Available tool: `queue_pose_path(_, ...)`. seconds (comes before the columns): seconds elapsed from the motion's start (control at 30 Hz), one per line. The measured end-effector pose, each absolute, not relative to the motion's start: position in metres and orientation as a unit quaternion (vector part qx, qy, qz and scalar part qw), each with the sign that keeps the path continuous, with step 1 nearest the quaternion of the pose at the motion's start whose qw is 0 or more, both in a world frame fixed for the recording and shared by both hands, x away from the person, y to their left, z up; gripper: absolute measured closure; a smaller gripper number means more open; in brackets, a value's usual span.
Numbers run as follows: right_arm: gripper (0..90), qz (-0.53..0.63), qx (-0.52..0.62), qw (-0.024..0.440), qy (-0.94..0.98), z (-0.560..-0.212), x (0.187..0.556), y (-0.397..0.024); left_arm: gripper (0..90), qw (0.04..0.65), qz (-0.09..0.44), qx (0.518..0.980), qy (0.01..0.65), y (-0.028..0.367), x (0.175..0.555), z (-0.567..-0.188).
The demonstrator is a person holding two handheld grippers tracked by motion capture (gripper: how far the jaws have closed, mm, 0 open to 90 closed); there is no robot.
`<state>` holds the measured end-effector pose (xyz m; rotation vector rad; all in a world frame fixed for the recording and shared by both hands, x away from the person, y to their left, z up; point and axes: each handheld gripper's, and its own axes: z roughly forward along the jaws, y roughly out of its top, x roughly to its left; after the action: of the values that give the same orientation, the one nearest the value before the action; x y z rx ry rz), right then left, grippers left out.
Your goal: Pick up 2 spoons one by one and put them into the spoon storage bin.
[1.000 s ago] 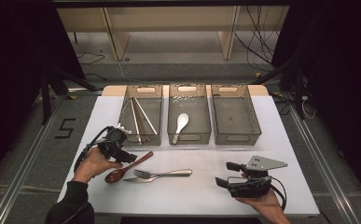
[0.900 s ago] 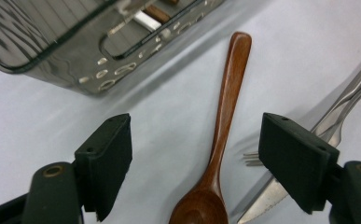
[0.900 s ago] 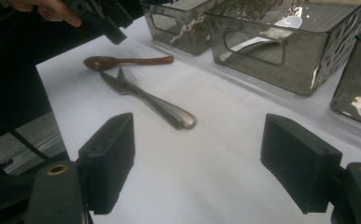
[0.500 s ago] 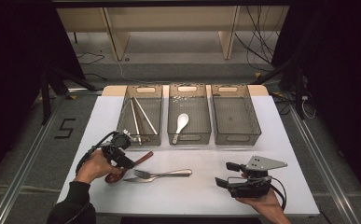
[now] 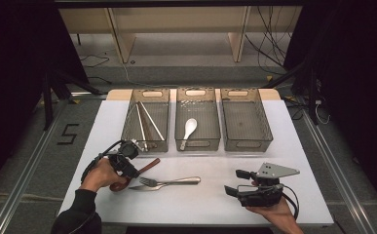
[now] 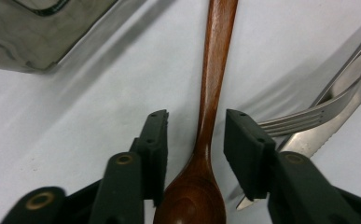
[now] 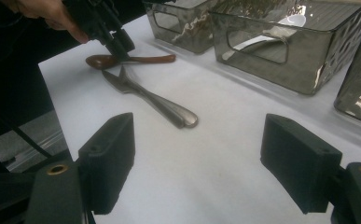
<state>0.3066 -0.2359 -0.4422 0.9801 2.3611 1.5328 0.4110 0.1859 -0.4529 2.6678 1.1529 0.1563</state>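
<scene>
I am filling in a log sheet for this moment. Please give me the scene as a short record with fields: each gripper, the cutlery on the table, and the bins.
left gripper: jaws either side of the wooden spoon's neck, have just been closing, small gaps remain
wooden spoon: flat on the table
fork: beside the spoon, on a knife
right gripper: open, nothing between the jaws
left bin: chopsticks
middle bin: white spoon
right bin: empty

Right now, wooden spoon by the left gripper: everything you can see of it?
The wooden spoon is dark reddish-brown, glossy wood, one piece: oval bowl and slim straight handle. It lies flat on the white table, handle pointing toward the left bin, a metal fork close beside it. The left gripper straddles its neck; the jaws have just been closing, a narrow gap remaining on each side.
</scene>
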Motion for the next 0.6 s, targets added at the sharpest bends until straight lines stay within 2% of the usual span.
queue_pose_path(0.33,26.9,0.512,0.326,0.08,0.791,-0.4427,0.3068,-0.2355,70.2,0.099,0.04,0.915,0.388,0.183,0.4116,-0.4602)
queue_pose_path(0.6,27.0,0.511,0.326,0.079,0.791,-0.443,0.3067,-0.235,74.9,0.093,0.038,0.918,0.384,0.18,0.4114,-0.4619)
